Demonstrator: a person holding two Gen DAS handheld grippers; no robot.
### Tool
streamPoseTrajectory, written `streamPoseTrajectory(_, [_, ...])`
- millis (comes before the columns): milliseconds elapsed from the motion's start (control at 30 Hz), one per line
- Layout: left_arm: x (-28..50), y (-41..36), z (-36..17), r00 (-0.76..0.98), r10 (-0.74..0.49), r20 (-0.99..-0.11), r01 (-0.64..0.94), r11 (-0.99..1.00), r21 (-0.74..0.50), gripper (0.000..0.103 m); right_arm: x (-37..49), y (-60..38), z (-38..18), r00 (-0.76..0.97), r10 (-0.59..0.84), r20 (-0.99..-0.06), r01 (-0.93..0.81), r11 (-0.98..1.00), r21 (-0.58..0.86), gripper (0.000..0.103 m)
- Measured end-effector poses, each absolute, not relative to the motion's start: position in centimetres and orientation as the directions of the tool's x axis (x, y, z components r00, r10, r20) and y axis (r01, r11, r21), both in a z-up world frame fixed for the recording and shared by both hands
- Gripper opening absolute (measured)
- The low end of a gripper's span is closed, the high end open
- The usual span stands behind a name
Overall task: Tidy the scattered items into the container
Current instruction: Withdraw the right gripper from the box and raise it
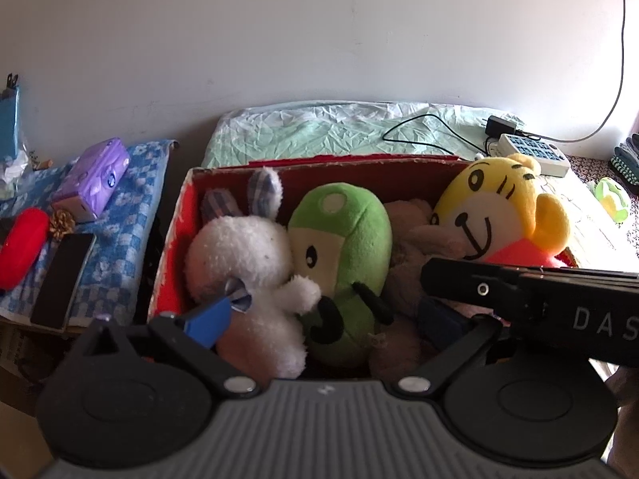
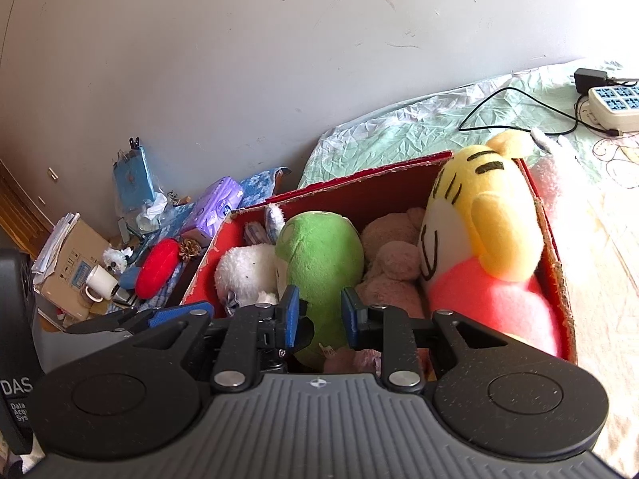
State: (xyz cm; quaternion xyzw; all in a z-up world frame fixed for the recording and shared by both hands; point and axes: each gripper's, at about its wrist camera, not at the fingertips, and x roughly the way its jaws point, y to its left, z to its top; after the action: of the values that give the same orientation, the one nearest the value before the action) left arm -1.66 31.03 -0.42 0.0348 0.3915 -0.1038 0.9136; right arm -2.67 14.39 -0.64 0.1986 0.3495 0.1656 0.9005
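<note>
Red cardboard box point(image 1: 175, 247) sits on the bed, seen first from the left claw's camera, and it is crammed: a white rabbit point(image 1: 247, 279) at its left end, a green plush point(image 1: 343, 247) pressed against it, a brown plush point(image 1: 415, 239) behind, and a yellow tiger point(image 1: 499, 211) leaning up over the right end. To the left of the box a blue checked cloth point(image 1: 120, 219) carries a purple tissue pack point(image 1: 96, 179), a red case point(image 1: 20, 251) and a dark phone point(image 1: 64, 279). Behind the box the green sheet point(image 1: 319, 123) lies bare up to the wall, with a power strip point(image 1: 535, 153) and its cables at the far right. A small green toy point(image 1: 611, 199) lies alone on the bed, well apart from the box. The right claw's black body crosses the lower right of this view, over the box's near corner. The left claw point(image 1: 319, 319) stands spread wide over the rabbit and the green plush; its left pad point(image 1: 207, 319) is at the rabbit's side, and I cannot tell whether it touches. It grips nothing.

From the right claw's camera, the same box point(image 2: 555, 263) shows its worn rim, with the tiger point(image 2: 491, 231) filling the right end and the green plush point(image 2: 319, 263) in the middle. Clutter crowds the floor on the left: a cardboard carton point(image 2: 72, 263) and a white mug point(image 2: 100, 279). The right claw point(image 2: 319, 317) is drawn nearly closed, its blue pads point(image 2: 291, 315) a narrow gap apart over the green plush's lower end, clamping nothing that I can see.
</note>
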Motion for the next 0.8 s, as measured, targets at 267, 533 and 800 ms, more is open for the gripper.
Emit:
streamPoseTrajectory(267, [-1.5,30.9,-0.9,0.646,-0.115,-0.754,0.162,0.987,-0.012,0.099,-3.2,14.2,-0.6,0.704,0.415,-0.576,-0.158,0.882,0.443,0.026])
streamPoseTrajectory(533, [-1.4,30.7,-0.6,0.635,-0.088,-0.768,0.135,0.991,-0.002,0.099,-3.3,13.8,-0.1,0.71,0.411,-0.573,-0.153,0.883,0.443,0.027])
streamPoseTrajectory(800, [-1.1,29.4,-0.2,0.61,-0.059,-0.79,0.133,0.991,0.028,0.099,-3.3,13.1,0.3,0.709,0.395,-0.585,-0.144,0.892,0.428,0.028])
